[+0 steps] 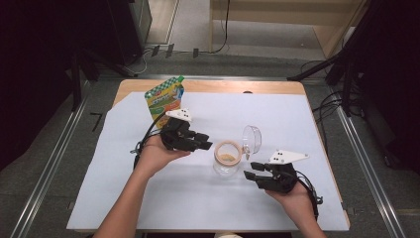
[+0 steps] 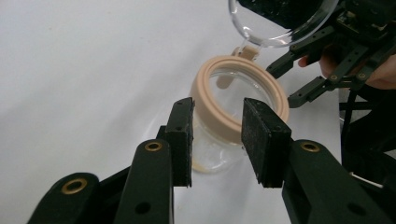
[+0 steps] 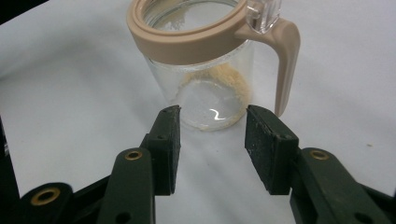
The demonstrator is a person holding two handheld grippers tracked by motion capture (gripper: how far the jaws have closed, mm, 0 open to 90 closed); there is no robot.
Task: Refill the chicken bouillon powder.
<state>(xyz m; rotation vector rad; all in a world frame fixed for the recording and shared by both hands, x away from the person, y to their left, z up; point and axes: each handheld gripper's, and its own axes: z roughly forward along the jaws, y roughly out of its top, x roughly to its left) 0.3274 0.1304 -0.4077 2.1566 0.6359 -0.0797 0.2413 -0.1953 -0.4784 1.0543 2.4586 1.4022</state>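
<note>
**Two grippers closing in on an open jar**

Nearest the person, the right gripper (image 1: 251, 175) lay low on the pale sheet covering the wooden table (image 1: 208, 208), its jaws parted and empty, aimed at the base of the clear glass jar with a tan plastic collar and handle (image 1: 227, 157). In the right gripper view the pads stood just short of the glass, touching nothing. The jar stood upright near the middle of the sheet, a thin layer of pale powder (image 3: 212, 84) on its bottom and its clear round hinged lid (image 1: 252, 139) flipped up on the far right side.

To the left, the left gripper (image 1: 204, 144) reached in at collar height. Its jaws were partly spread and bare, the collar lying just beyond the pads.

Steadying the jar looked like the step in hand. It would go best with one gripper squeezing the glass body squarely below the collar, gently, clear of the handle and the raised lid.

Farther off on the left stood a green and yellow spouted refill pouch (image 1: 165, 99).
</note>
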